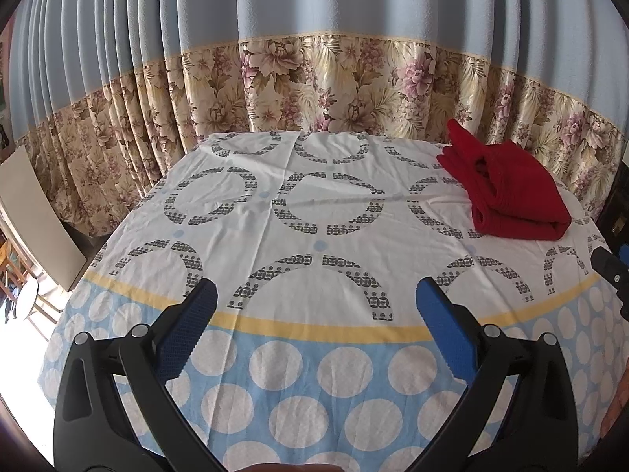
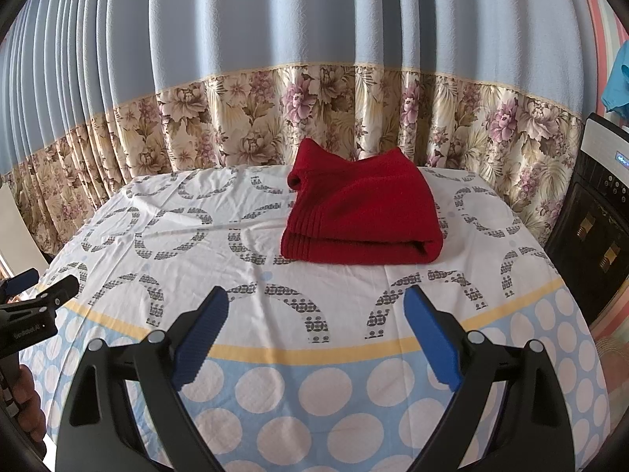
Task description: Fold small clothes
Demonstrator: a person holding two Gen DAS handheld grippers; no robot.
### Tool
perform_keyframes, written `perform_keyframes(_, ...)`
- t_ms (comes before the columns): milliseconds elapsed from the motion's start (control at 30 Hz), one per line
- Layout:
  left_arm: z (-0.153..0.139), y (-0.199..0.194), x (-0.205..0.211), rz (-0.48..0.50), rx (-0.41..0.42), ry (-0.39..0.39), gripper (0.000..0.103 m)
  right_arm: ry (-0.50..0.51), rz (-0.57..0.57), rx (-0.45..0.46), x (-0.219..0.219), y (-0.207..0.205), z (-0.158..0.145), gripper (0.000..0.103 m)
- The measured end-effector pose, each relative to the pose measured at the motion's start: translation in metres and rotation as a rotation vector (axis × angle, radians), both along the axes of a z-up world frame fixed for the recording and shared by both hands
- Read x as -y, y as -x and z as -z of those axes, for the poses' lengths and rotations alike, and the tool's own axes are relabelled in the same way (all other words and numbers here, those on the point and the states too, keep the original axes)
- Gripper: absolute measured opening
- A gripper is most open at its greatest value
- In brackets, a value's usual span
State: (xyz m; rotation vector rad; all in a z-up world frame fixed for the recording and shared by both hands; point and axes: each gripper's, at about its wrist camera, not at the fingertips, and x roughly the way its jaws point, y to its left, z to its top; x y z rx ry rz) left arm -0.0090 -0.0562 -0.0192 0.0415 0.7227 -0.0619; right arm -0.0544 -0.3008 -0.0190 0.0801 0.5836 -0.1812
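On the patterned tablecloth before the curtains, the folded red garment lies at twelve o'clock of the spread, empty right gripper; with the left gripper equally spread, a careless grab risks undoing its loose folds.

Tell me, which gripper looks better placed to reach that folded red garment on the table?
Probably the right gripper: in its own view the red garment lies almost straight ahead between its open jaws. From the left gripper, also open, it sits far off to the right.
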Motion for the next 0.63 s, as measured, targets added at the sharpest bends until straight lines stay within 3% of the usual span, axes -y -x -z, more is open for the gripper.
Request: perform_keyframes(633,0.0045,0.0005,-0.0015,-0.003,-0.008,0.016,0.100,-0.002,0.000,-0.004,0.0010,0.0001,0.0021,0.091)
